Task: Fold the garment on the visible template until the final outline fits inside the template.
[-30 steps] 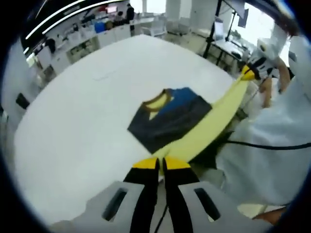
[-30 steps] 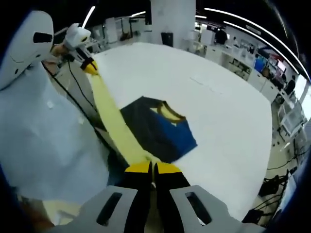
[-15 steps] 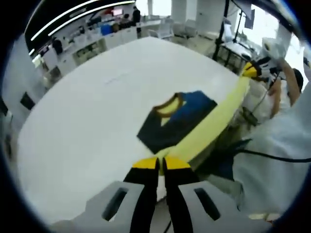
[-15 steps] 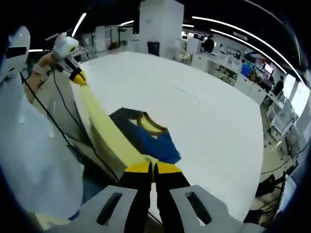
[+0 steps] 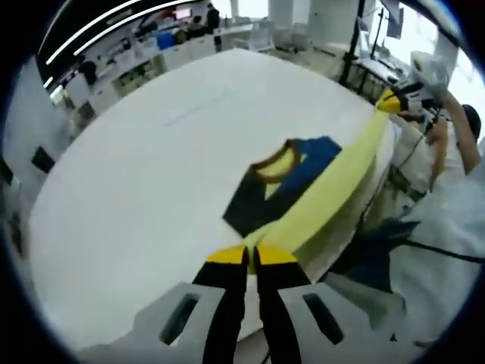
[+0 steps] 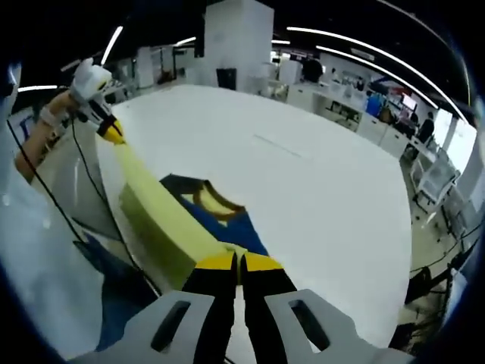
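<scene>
- Left gripper view: our left gripper [image 5: 251, 254] has its jaws pressed together on one end of the garment's yellow hem [image 5: 333, 186]; the hem runs taut up and right to our right gripper [image 5: 390, 100], held high in a hand [image 5: 438, 135].
- Right gripper view: our right gripper [image 6: 238, 262] is likewise clamped on the hem [image 6: 163, 220]; the left gripper [image 6: 111, 133] sits at the far end, the forearm [image 6: 38, 144] stretched out.
- The garment [image 5: 276, 189], dark and blue with a yellow collar, lies partly on the white table [image 5: 136, 174], its yellow part lifted at the near edge.
- We see no template outline clearly.
- The tabletop beyond the garment is broad and bare; desks and chairs [image 6: 432, 178] stand well apart.
</scene>
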Available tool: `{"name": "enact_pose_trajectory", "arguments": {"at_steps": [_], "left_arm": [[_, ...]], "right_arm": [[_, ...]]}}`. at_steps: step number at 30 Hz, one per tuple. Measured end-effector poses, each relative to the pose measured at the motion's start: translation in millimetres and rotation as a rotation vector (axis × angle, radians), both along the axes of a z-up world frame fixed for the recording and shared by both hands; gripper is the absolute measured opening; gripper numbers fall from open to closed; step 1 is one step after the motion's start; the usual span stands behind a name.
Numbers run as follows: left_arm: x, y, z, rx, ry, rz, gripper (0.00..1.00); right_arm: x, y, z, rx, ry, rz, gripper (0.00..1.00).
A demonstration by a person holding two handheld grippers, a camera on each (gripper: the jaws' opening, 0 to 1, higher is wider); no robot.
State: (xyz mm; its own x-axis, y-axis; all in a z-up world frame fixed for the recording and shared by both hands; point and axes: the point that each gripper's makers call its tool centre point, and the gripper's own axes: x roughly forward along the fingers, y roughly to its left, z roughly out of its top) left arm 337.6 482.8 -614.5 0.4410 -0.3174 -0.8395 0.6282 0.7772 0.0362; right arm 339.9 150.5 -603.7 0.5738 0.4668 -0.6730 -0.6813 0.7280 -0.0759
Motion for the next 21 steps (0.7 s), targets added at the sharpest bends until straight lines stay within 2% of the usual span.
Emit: {"name": "enact_pose_trajectory", "arguments": {"at_steps": [7, 8, 11, 15, 17, 21], "left_arm": [[10.6, -1, -11.1, -0.004, -0.004, -0.002, 0.00], [10.9, -2, -11.7, -0.009, -0.002, -0.006, 0.00], [15.1, -5, -13.5, -0.033, -0.011, -0.002, 0.00], [19.0, -4, -24.6, -0.035, 0.002, 0.005, 0.00], [16.3, -5, -32.5, -0.056, 0.043, 0.019, 0.00], [24.0, -7, -42.2, -0.079, 0.031, 0.036, 0.00]], "right_arm": [[11, 0, -10.0, 0.005, -0.010, -0.018, 0.03], [15, -2, -11.8, -0.019, -0.033, -0.027, 0.03], [15, -3, -20.0, -0.052, -0.023, -0.028, 0.03], [18, -3, -27.0, -0.048, -0.020, -0.036, 0.03], [20, -4, -30.5, -0.047, -0.017, -0.038, 0.03], [24, -4, -42.9, -0.075, -0.009, -0.032, 0.03]]}}
